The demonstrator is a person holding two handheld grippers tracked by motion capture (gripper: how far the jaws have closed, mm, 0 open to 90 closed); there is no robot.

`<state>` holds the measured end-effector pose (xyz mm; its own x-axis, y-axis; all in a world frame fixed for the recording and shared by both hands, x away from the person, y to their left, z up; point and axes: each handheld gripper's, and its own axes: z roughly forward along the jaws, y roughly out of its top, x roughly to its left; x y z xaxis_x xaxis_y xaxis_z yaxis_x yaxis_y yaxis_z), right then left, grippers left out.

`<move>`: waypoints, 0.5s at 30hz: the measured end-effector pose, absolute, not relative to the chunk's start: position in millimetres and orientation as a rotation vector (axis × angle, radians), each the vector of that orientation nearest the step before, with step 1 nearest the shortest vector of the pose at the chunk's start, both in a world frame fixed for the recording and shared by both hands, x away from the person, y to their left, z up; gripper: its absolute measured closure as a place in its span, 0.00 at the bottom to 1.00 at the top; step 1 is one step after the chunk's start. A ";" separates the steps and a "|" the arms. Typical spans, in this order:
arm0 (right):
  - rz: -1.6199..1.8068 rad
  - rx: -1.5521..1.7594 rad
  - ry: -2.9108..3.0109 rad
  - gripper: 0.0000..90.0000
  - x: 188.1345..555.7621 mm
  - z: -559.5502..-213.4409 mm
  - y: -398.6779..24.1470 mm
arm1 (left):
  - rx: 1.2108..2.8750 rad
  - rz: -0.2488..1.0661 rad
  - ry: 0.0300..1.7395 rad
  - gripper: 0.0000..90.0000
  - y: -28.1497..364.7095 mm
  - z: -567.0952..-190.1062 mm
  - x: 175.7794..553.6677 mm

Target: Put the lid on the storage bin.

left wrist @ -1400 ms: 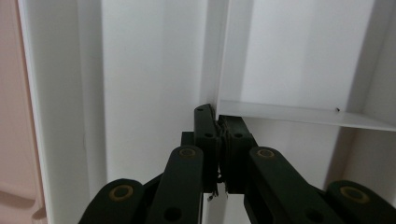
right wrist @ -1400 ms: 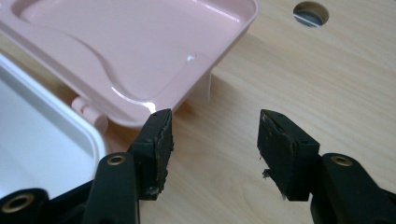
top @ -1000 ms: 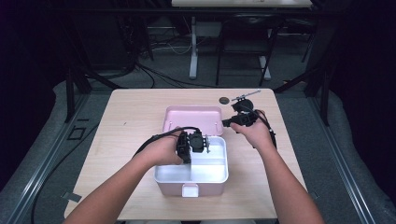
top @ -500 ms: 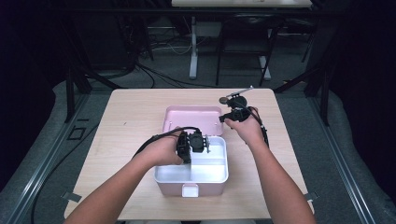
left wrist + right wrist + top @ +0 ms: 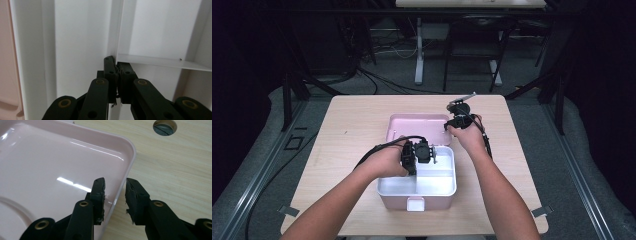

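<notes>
Two grips forming: left gripper pinches the box's white divider, right gripper jaws, just closing, straddle pink lid rim ungripped; next, clamp and swing shut.

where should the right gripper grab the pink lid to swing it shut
Grip the pink lid by its thin raised rim near the rounded corner, coming in from the open table side. The lid lies open and flat, so that upright edge is the likeliest part to fit between the jaws. The right gripper already straddles it, one jaw inside, one outside; its jaws have just been closing.
</notes>
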<state>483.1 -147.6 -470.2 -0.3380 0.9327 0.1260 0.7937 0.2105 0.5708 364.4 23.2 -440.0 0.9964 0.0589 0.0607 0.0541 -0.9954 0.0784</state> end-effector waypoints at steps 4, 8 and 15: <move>0.798 1.647 2.221 0.79 486.9 -474.2 -146.7 | 3.060 0.098 0.088 0.96 23.2 -440.2 364.2; 0.796 1.688 2.216 0.80 490.6 -477.1 -148.4 | 3.061 0.096 0.088 0.96 23.1 -440.2 364.4; 0.834 1.757 2.218 0.83 493.7 -478.2 -151.3 | 3.067 0.091 0.090 0.96 22.5 -440.0 364.9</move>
<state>493.7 -151.3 -478.2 -0.2786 0.9415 0.1898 0.8334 0.1387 0.5350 364.9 22.5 -440.0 0.9965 0.0608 0.0568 0.0565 -0.9957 0.0735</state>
